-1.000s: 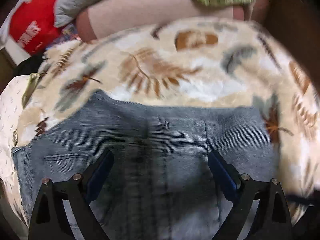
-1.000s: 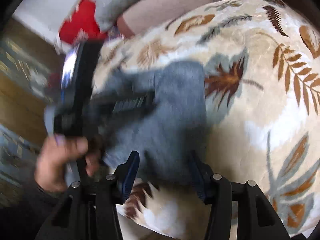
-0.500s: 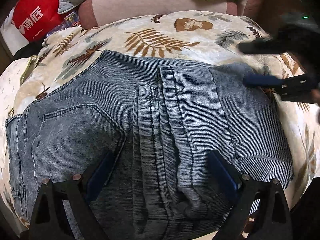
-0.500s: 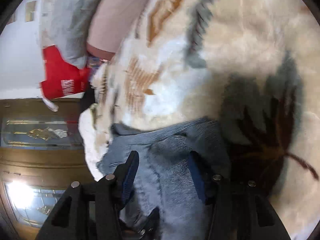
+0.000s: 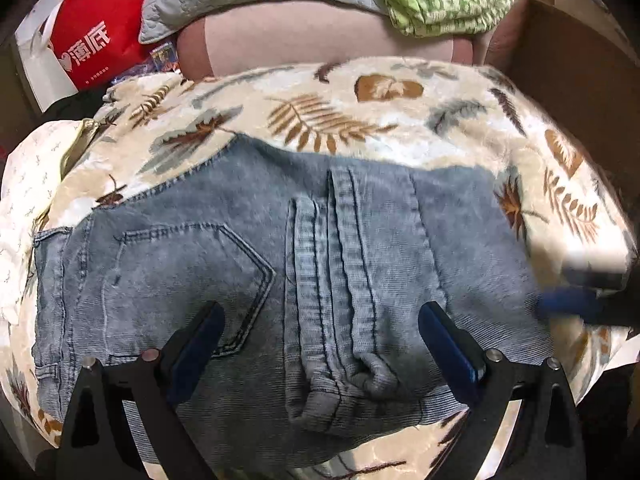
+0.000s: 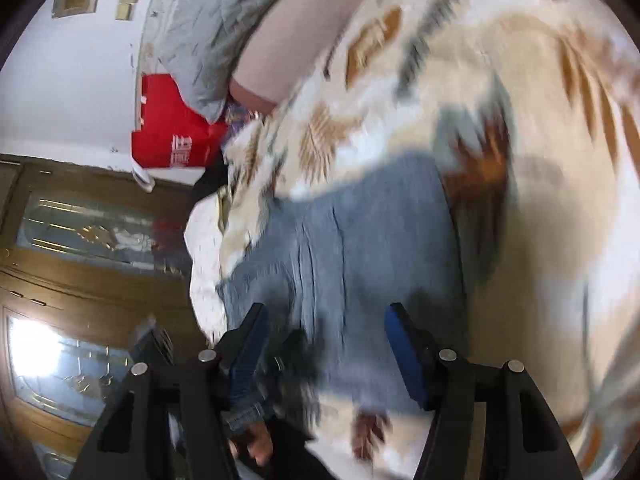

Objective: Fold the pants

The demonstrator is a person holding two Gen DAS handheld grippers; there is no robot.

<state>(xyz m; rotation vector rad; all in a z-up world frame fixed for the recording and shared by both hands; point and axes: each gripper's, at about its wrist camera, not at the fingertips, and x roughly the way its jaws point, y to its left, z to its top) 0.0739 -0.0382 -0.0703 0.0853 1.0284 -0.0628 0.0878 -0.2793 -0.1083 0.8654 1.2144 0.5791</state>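
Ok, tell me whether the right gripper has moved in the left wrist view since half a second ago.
Yes. The right gripper has dropped: it was by the far right corner of the jeans, now it sits low at their right edge, nearer the camera.

- We saw a leaf-print blanket [image 5: 400,120] covering the bed.
- We saw folded jeans [image 5: 248,280] lying flat directly on it.

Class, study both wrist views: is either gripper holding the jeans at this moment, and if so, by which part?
Nothing is held. The left gripper is open above the folded jeans, and the right gripper is open too, with no cloth between its fingers.
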